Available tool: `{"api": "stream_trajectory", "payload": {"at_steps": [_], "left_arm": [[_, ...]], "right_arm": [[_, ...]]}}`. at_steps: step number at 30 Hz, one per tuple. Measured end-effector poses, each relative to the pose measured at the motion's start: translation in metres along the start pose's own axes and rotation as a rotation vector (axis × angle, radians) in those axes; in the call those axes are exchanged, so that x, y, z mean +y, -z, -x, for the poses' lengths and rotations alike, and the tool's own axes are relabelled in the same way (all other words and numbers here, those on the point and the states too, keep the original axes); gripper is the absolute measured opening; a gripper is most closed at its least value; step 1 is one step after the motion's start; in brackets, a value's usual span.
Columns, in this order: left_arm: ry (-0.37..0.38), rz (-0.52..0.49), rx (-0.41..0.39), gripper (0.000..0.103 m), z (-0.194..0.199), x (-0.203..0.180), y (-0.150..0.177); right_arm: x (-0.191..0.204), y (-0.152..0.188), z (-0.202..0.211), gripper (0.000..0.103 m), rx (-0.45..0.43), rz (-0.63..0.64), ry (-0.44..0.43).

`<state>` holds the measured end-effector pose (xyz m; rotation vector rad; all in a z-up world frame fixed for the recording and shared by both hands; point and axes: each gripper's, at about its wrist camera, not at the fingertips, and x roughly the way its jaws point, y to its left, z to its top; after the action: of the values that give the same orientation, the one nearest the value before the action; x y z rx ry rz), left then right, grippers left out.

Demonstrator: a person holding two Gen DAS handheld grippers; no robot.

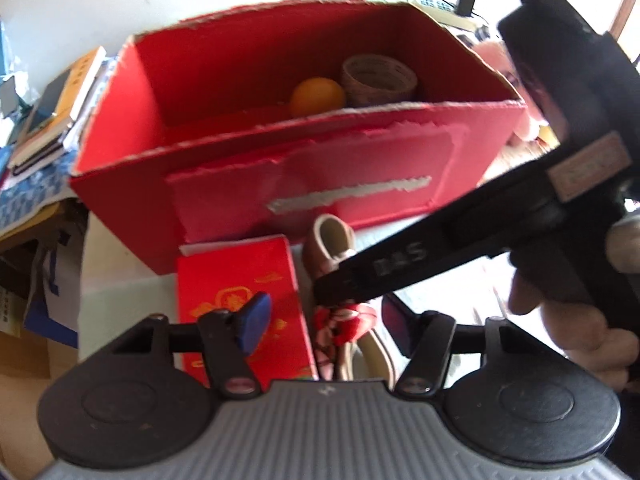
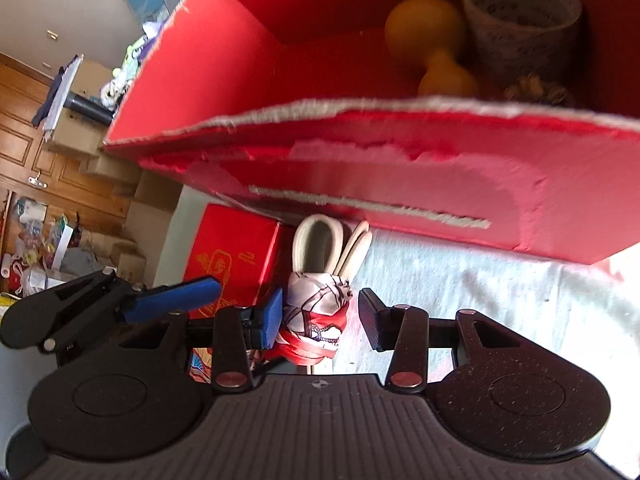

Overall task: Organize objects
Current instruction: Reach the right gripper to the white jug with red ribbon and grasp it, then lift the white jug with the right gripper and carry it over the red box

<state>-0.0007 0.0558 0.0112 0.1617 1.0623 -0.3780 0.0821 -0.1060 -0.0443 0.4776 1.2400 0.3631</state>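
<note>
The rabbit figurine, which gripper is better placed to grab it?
Right. The right gripper already straddles the figurine, pads not yet touching. The left gripper sits over the small red box.

Background items only — a stack of books (image 1: 60, 100) lies at the left on blue patterned cloth (image 1: 28, 196). A black charger (image 1: 466, 0) with cable sits at the rear. Cardboard boxes (image 2: 96, 160) stand stacked before wooden panelling (image 2: 24, 140) — clutter lies beside them.
</note>
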Motion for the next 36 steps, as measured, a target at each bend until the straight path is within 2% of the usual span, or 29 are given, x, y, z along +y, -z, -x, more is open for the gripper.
{"api": "stream_trajectory", "payload": {"at_steps": [3, 6, 13, 20, 23, 29, 33, 36], "left_arm": [[0.012, -0.013, 0.022, 0.062, -0.007, -0.005, 0.001], [0.009, -0.035, 0.022, 0.062, -0.009, -0.011, 0.001], [0.040, -0.049, 0.013, 0.061, -0.009, -0.021, -0.004], [0.056, -0.079, 0.067, 0.061, -0.026, -0.036, -0.008], [0.053, -0.089, 0.119, 0.051, -0.041, -0.043, -0.007], [0.050, -0.061, 0.116, 0.040, -0.046, -0.043, -0.009], [0.035, -0.090, 0.108, 0.040, -0.044, -0.051, -0.008], [0.059, -0.109, 0.105, 0.039, -0.039, -0.055, -0.009]], "right_arm": [[-0.005, -0.001, -0.003, 0.046, 0.018, -0.021, -0.013], [-0.015, -0.001, 0.000, 0.033, 0.031, -0.062, -0.060], [-0.026, 0.002, 0.014, 0.024, 0.025, -0.087, -0.074], [-0.042, 0.006, 0.029, 0.024, 0.014, -0.116, -0.079], [-0.048, 0.006, 0.030, 0.024, 0.015, -0.121, -0.074], [-0.047, 0.005, 0.027, 0.024, 0.020, -0.128, -0.079], [-0.052, 0.007, 0.032, 0.024, 0.024, -0.134, -0.086], [-0.058, 0.012, 0.042, 0.024, 0.013, -0.142, -0.087]]}}
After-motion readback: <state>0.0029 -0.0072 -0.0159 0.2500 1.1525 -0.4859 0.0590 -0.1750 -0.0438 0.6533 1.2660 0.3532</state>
